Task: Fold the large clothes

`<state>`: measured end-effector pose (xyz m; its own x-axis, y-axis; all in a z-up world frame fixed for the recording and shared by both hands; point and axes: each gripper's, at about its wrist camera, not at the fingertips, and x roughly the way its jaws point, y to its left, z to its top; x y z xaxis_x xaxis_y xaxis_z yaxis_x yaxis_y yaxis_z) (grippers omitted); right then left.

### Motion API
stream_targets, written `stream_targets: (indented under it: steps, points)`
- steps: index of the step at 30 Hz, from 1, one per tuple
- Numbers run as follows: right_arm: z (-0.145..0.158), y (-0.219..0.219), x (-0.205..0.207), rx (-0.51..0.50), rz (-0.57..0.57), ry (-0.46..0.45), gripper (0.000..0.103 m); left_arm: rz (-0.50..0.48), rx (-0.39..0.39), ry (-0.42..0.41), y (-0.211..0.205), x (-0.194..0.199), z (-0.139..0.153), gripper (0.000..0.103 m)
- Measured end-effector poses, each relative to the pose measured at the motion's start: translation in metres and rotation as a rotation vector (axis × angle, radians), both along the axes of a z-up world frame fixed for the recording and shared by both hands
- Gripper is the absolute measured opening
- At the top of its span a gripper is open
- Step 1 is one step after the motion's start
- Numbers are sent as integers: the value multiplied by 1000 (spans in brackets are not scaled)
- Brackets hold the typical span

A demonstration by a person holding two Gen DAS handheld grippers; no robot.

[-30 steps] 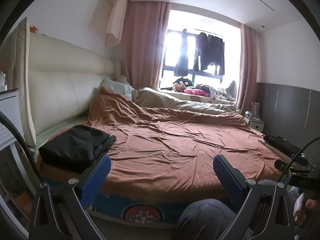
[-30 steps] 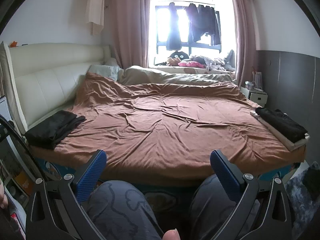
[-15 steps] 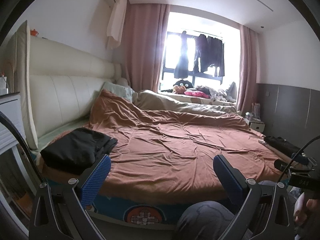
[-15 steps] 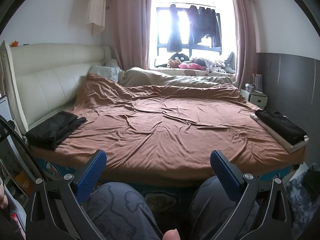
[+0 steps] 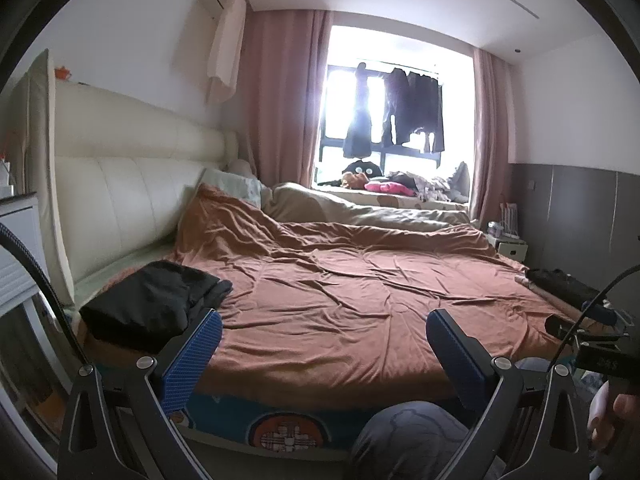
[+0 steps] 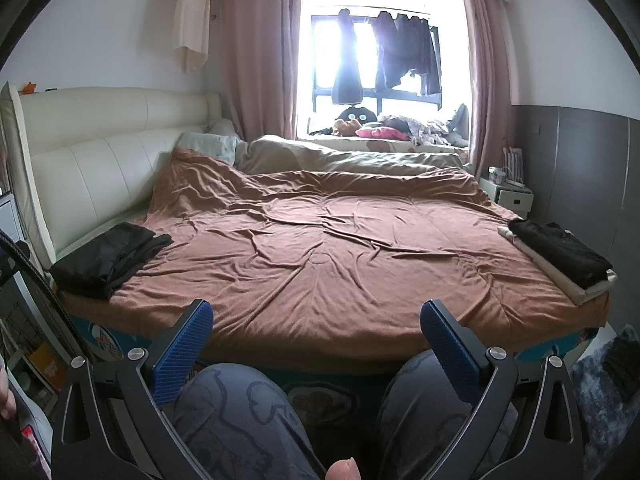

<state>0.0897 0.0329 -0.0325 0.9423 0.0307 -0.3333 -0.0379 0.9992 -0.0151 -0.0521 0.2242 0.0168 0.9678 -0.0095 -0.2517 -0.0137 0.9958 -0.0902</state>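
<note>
A pile of dark folded clothes (image 5: 152, 304) lies on the bed's near left corner, also in the right wrist view (image 6: 108, 256). A second stack, a black garment on a beige one (image 6: 560, 256), lies on the bed's right edge, and shows in the left wrist view (image 5: 560, 284). My left gripper (image 5: 320, 340) is open and empty, held in front of the bed's near edge, just right of the dark pile. My right gripper (image 6: 316, 332) is open and empty above the person's knees, short of the bed.
A brown cover (image 6: 320, 240) spreads over the bed, with a cream headboard (image 6: 100, 152) at left. The person's grey-trousered knees (image 6: 240, 412) are below the fingers. A white nightstand (image 6: 508, 196) stands at far right, a cabinet (image 5: 16, 256) at near left.
Both views have tilted slightly upward, so the bed sits a little lower in frame. Both grippers stay open and empty.
</note>
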Motion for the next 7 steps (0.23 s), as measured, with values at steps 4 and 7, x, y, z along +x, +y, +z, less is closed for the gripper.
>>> stream_targets:
  steps: [4, 7]
  points:
    - [1, -1, -1, 8, -4, 3, 103, 0, 0, 0, -1, 0, 0, 102]
    - [2, -3, -3, 13, -9, 3, 103, 2, -5, -4, -3, -1, 1, 102]
